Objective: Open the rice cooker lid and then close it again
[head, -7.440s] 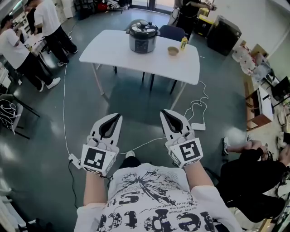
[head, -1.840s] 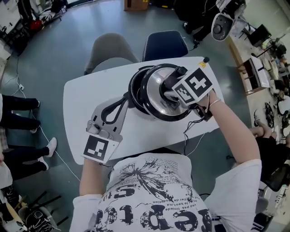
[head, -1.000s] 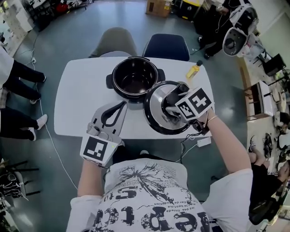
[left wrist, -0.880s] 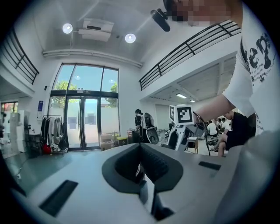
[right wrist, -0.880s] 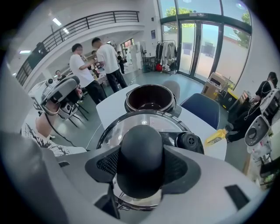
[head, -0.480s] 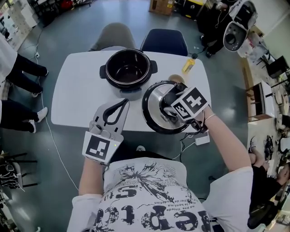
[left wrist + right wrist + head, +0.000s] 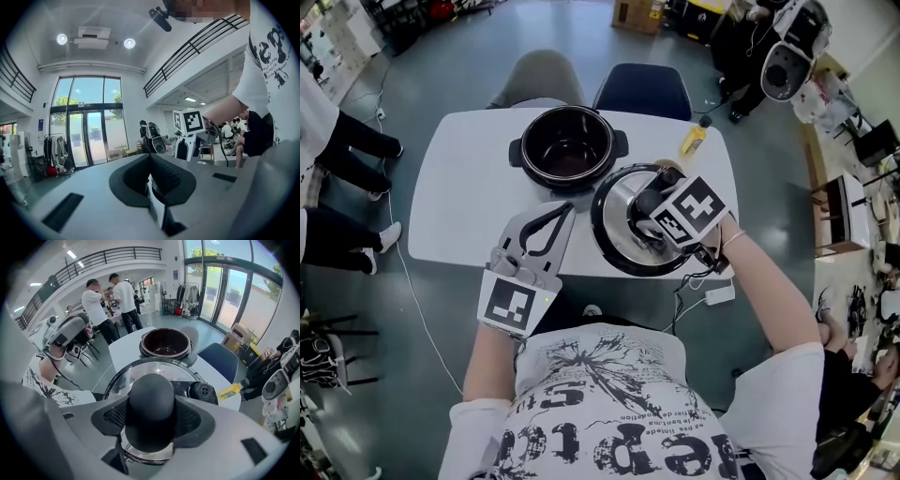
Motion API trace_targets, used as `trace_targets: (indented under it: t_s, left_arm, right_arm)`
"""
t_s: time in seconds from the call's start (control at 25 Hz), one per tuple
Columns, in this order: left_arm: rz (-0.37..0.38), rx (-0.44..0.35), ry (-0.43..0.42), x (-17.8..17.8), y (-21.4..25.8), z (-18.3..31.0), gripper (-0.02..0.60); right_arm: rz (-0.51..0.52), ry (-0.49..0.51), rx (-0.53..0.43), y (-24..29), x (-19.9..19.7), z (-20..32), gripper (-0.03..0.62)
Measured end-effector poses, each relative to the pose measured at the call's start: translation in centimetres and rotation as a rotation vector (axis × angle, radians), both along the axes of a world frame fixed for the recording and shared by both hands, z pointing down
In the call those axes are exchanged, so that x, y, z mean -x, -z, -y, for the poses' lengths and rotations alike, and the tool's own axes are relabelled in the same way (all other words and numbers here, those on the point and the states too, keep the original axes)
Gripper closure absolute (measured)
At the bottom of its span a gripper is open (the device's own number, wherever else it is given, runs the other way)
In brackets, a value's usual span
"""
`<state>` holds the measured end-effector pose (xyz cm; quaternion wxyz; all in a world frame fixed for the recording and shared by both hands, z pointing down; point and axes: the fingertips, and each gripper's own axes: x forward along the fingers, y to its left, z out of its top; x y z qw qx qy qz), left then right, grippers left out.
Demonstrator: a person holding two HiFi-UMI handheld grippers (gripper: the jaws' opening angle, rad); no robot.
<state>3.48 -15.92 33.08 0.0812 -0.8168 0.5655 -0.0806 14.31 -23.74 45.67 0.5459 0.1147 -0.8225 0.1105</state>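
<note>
**ITEM COUNT**

Table [image 7: 450, 202]: one. Rice cooker [image 7: 569, 148]: one, with one lid [image 7: 617, 225]. Chairs: two, comprising one grey chair [image 7: 536, 82] and one blue chair [image 7: 642, 89]. Yellow bottle [image 7: 692, 141]: one. Grippers: two, comprising one left gripper [image 7: 565, 206] and one right gripper [image 7: 151, 416]. Bystanders [image 7: 347, 148] at the left edge of the head view: two, legs only.
</note>
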Motion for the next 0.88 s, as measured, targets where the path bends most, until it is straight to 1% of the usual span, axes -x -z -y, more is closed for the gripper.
trace_targets:
  t_s: [0.2,0.4,0.56,0.72,0.88]
  left_arm:
    - [-0.010,-0.001,0.027,3.5,0.7,1.4,0.569]
    - [-0.028,-0.018,0.040,7.0,1.1,3.3,0.569]
    - [-0.033,-0.023,0.041,10.4,0.9,4.9,0.569]
    - [-0.038,-0.022,0.044,14.4,1.1,6.7,0.569]
    - [-0.034,-0.017,0.036,17.7,1.2,8.5,0.569]
  right_arm:
    - [-0.007,0.042,-0.001,1.5,3.3,1.7,0.296]
    - [0.000,0.056,-0.028,2.3,7.2,3.8,0.296]
    - [0.003,0.069,-0.019,2.4,11.2,5.2,0.296]
    - [-0.002,0.098,-0.044,2.7,15.7,7.0,0.296]
    - [0.008,0.090,-0.029,2.6,19.7,9.0,0.296]
